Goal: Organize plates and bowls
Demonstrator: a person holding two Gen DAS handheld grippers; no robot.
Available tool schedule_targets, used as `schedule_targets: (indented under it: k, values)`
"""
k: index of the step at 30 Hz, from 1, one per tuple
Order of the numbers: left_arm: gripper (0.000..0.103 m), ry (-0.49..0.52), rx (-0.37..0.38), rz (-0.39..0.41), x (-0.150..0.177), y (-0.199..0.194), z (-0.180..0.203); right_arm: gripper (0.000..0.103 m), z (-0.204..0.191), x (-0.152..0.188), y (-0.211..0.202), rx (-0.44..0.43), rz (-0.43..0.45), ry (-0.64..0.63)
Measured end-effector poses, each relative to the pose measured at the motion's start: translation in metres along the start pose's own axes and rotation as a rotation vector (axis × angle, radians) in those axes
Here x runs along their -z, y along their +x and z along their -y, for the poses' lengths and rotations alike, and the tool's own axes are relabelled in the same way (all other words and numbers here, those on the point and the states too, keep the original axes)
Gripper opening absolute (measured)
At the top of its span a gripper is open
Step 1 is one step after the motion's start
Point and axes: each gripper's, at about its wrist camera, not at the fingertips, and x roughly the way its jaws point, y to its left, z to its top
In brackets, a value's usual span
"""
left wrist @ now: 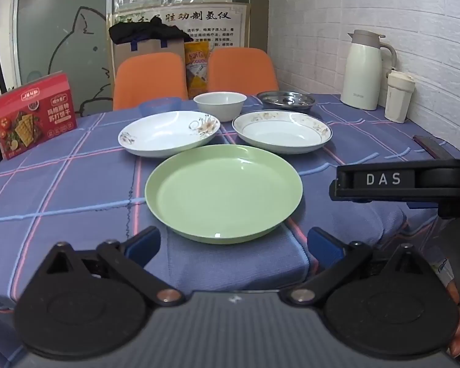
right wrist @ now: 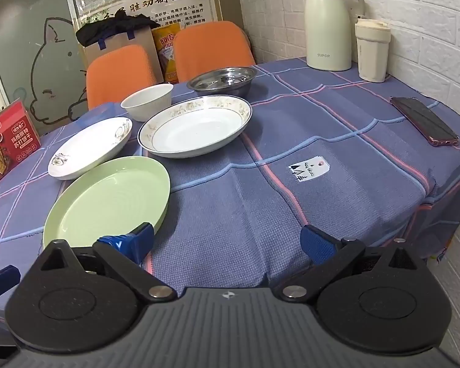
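nothing is stacked yet, so i judge this to be the very start: every dish sits singly on the table [left wrist: 61, 184]. my left gripper [left wrist: 233, 240] is spread wide and holds nothing; the green plate [left wrist: 224, 193] lies straight ahead of it, just beyond the fingertips, near the table's edge. my right gripper [right wrist: 227, 240] is also wide open and empty, with that same green plate [right wrist: 107, 196] ahead and to its left, its near rim just by the left finger. farther ahead of the left gripper sit the flowered white plate [left wrist: 168, 133] on the left and the gold-rimmed plate [left wrist: 282, 132] on the right, their rims close to the green one. beyond them are the white bowl [left wrist: 220, 104], a blue bowl [left wrist: 159, 105] and the steel dish [left wrist: 285, 99]. next, i think, one gripper must reach forward, pinch a plate's rim and lift it onto another, keeping it level.
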Motion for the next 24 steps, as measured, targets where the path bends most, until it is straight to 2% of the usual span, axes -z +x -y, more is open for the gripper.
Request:
schedule_targets:
  k: [24]
  values:
    - [0.101,0.010,-0.001,-0.014,0.0023,0.0022,0.0035,0.090,-0.0046,0.0032,0.0064,-0.008,-0.011,-0.006]
